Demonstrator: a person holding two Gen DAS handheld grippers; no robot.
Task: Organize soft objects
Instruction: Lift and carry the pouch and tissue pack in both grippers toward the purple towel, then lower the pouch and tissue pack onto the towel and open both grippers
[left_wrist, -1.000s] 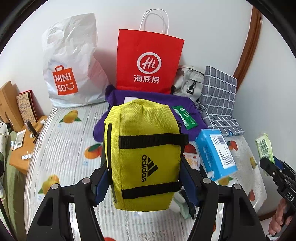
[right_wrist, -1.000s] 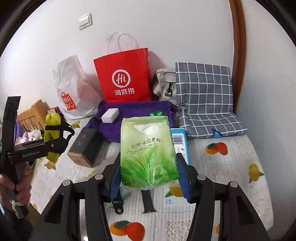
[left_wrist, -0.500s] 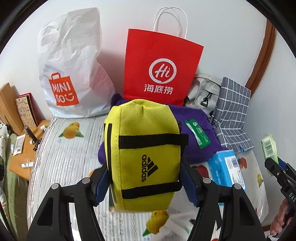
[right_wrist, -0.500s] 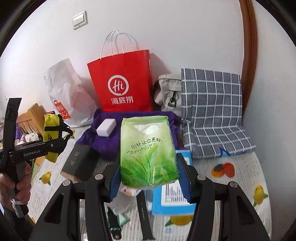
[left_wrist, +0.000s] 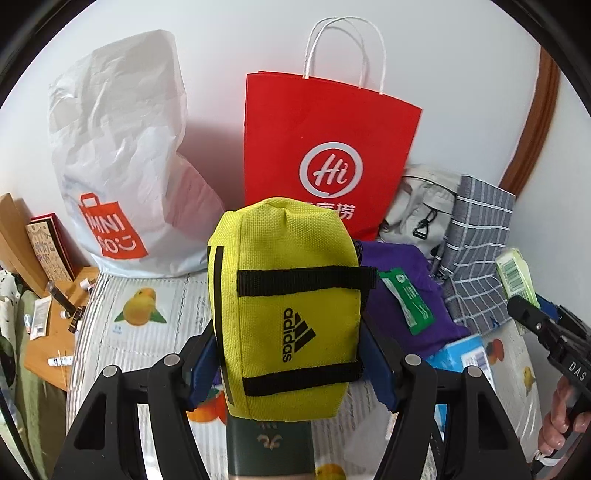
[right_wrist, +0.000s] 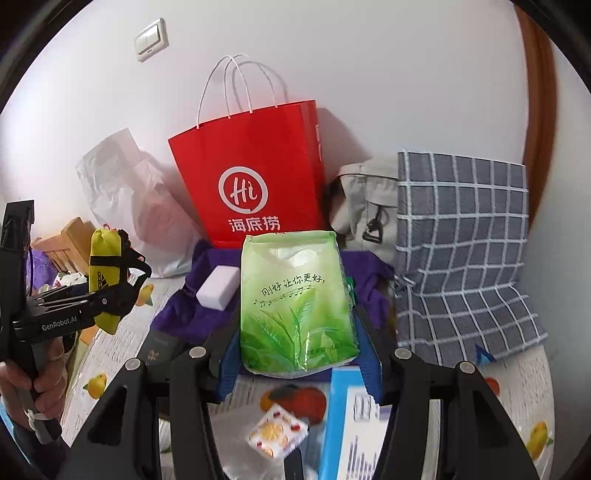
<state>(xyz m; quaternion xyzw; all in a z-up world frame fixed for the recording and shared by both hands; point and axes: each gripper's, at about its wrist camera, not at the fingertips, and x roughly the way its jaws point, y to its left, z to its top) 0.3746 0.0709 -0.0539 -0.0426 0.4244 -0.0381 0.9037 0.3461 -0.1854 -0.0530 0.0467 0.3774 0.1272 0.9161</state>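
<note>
**Both grippers hold soft items above the cluttered bed**

The left gripper (left_wrist: 291, 354) has its jaws clamped on a yellow pouch (left_wrist: 284, 306), blue pads pressing both sides; the pouch stands upright between them, logo turned sideways, raised above the fruit-print bedcover (left_wrist: 147, 332). The right gripper (right_wrist: 299, 354) has its jaws closed on a green tissue pack (right_wrist: 295, 302), also upright and lifted clear of the bed.

Against the wall behind stand a white plastic bag (left_wrist: 122, 158) and a red paper bag (left_wrist: 325, 147), side by side. Right of the red bag lean a grey bag (right_wrist: 365, 210) and a checked cushion (right_wrist: 461, 243). A purple cloth (right_wrist: 192, 310) lies in front of the red bag, with a white block (right_wrist: 218, 288) resting on it. A blue box (right_wrist: 351, 424) and a small fruit-print sachet (right_wrist: 277, 432) lie on the bedcover below the right gripper's jaws. A dark green box (left_wrist: 266, 446) sits directly beneath the pouch.
</note>
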